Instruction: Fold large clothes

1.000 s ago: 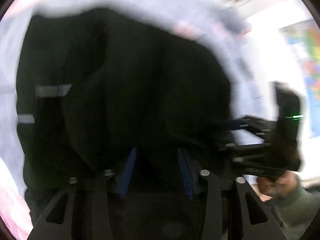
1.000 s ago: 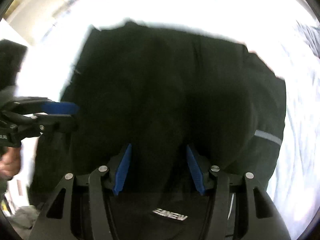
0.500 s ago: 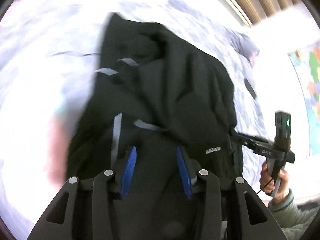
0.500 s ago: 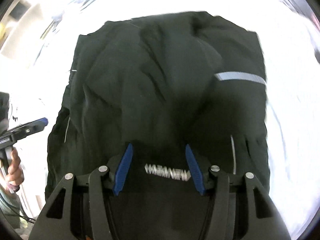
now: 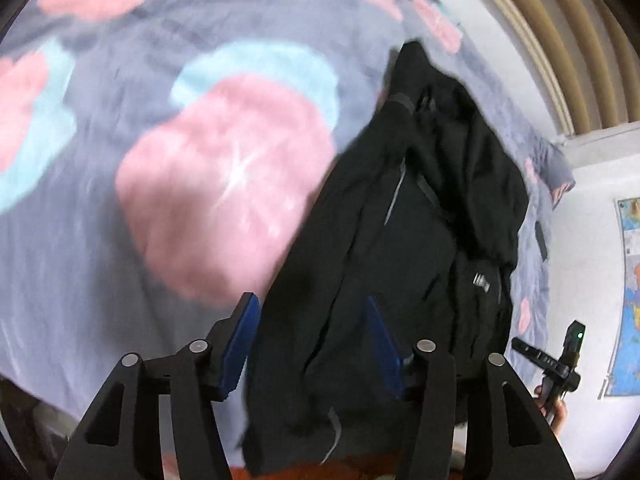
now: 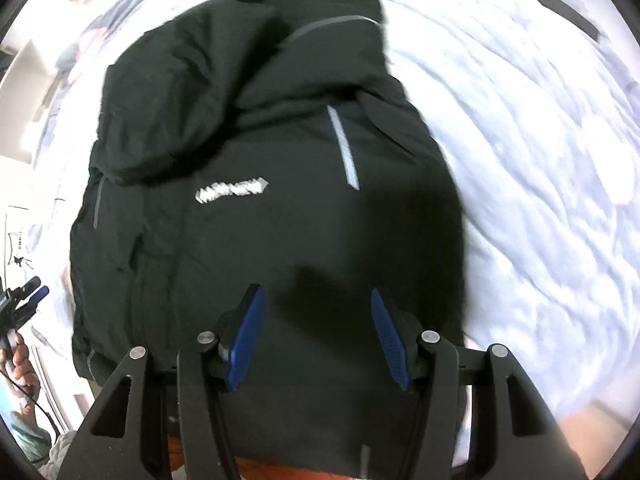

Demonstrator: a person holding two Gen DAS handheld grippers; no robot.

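Blurring jacket (image 6: 260, 208) hem, cut off below

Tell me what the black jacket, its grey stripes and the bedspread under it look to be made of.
Black jacket: probably thin synthetic woven cloth, matte, with soft creases. Grey stripes: likely reflective tape, flat and pale against the black. Bedspread: seemingly soft printed cotton or fleece, matte and wrinkled; blur leaves it open.

Bed w/ grey bedspread (image 5: 100, 240), pink/blue blotches; white wall, map (image 5: 630, 296), tan curtain (image 5: 560, 20).
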